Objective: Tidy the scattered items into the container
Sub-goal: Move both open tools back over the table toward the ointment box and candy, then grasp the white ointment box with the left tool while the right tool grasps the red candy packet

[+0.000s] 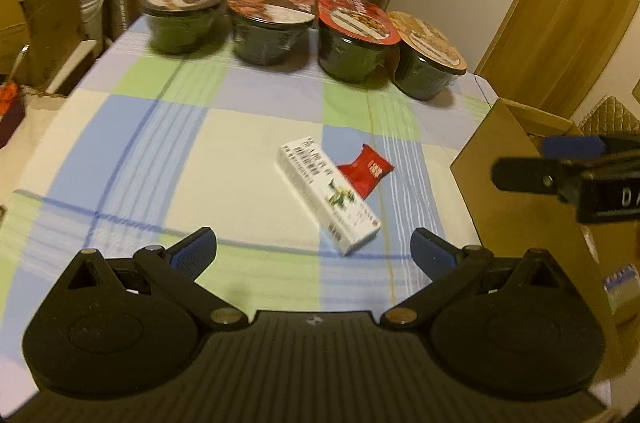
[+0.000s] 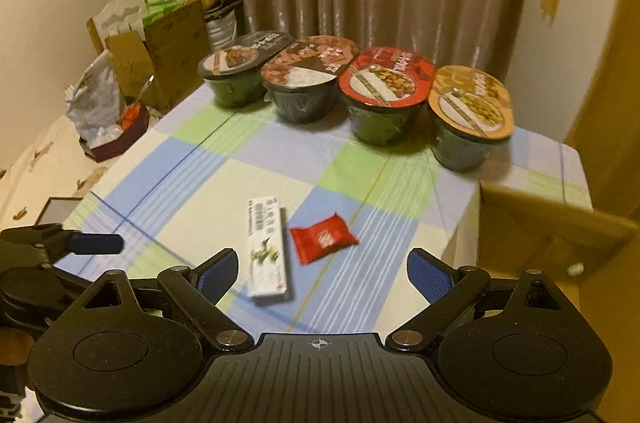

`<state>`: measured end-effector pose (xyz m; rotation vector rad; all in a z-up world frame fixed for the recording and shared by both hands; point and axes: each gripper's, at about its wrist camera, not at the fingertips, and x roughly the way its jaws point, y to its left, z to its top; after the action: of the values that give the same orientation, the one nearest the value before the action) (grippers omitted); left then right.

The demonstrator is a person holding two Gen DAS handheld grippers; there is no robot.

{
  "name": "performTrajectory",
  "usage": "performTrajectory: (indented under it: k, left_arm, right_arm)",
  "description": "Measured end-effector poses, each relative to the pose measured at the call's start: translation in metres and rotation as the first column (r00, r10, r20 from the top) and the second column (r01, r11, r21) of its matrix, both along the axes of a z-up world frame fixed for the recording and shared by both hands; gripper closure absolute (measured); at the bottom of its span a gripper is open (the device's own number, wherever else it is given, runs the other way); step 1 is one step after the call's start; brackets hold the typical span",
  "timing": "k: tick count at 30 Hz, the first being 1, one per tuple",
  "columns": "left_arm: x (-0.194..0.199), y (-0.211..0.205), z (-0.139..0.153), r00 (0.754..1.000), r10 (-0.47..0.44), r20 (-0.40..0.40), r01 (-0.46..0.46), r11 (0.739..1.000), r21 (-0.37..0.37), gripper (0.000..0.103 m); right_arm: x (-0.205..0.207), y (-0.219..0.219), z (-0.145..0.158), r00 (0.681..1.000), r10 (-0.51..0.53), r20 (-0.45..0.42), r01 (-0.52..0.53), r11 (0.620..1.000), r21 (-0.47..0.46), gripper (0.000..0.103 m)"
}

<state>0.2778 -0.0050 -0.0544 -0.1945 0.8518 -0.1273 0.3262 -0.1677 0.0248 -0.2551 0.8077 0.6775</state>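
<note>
A long white box (image 1: 326, 193) (image 2: 267, 249) lies flat on the checked tablecloth, and a small red packet (image 1: 366, 169) (image 2: 321, 238) rests just to its right. My left gripper (image 1: 314, 255) hovers open in front of the box, nothing between its fingers. My right gripper (image 2: 318, 273) is open too, above the near ends of the box and the packet. A brown cardboard box (image 1: 516, 191) (image 2: 532, 235), the container, stands open at the table's right edge. In the left wrist view the right gripper (image 1: 560, 161) reaches over that cardboard box.
Several lidded instant-food bowls (image 1: 276, 27) (image 2: 384, 95) line the far edge of the table (image 1: 132, 151). Cardboard boxes and bags (image 2: 156, 43) are piled at the left beyond the table. A wooden door (image 1: 568, 3) stands at the right.
</note>
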Motion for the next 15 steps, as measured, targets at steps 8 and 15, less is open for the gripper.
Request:
performTrajectory:
  k: [8, 15]
  left_arm:
    - [0.061, -0.024, -0.043, 0.999, -0.041, -0.024, 0.04, 0.999, -0.008, 0.007]
    - [0.09, -0.03, -0.077, 0.996, -0.071, -0.055, 0.073, 0.997, 0.031, 0.026]
  right_arm:
    - [0.05, 0.018, -0.019, 0.999, 0.045, -0.013, -0.045, 0.998, -0.032, 0.006]
    - [0.076, 0.029, -0.036, 0.997, 0.067, -0.038, -0.069, 0.995, -0.067, 0.017]
